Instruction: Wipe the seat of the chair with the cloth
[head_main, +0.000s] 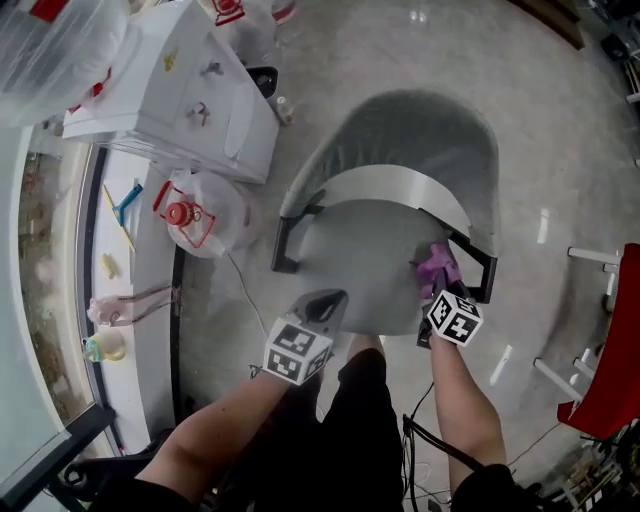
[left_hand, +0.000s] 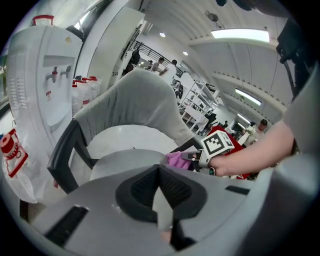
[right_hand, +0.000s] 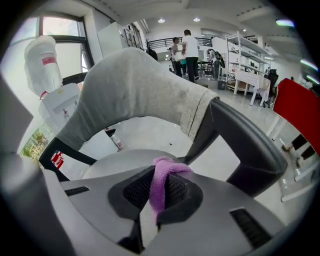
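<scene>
A grey chair with black armrests stands before me, its pale seat (head_main: 362, 270) bare in the middle. The purple cloth (head_main: 437, 264) rests at the seat's right side beside the right armrest (head_main: 478, 262). My right gripper (head_main: 438, 283) is shut on the cloth (right_hand: 161, 183), which bulges out between its jaws. My left gripper (head_main: 326, 304) hovers at the seat's front left edge, shut with nothing in it. From the left gripper view the cloth (left_hand: 176, 160) and the right gripper's marker cube (left_hand: 218, 144) show at the seat's right.
A white water dispenser (head_main: 175, 90) stands left of the chair, with a plastic bag holding a red-capped jug (head_main: 192, 214) beside it. A red chair (head_main: 608, 355) is at the far right. A grey cover drapes the chair back (right_hand: 135, 85). People stand far behind.
</scene>
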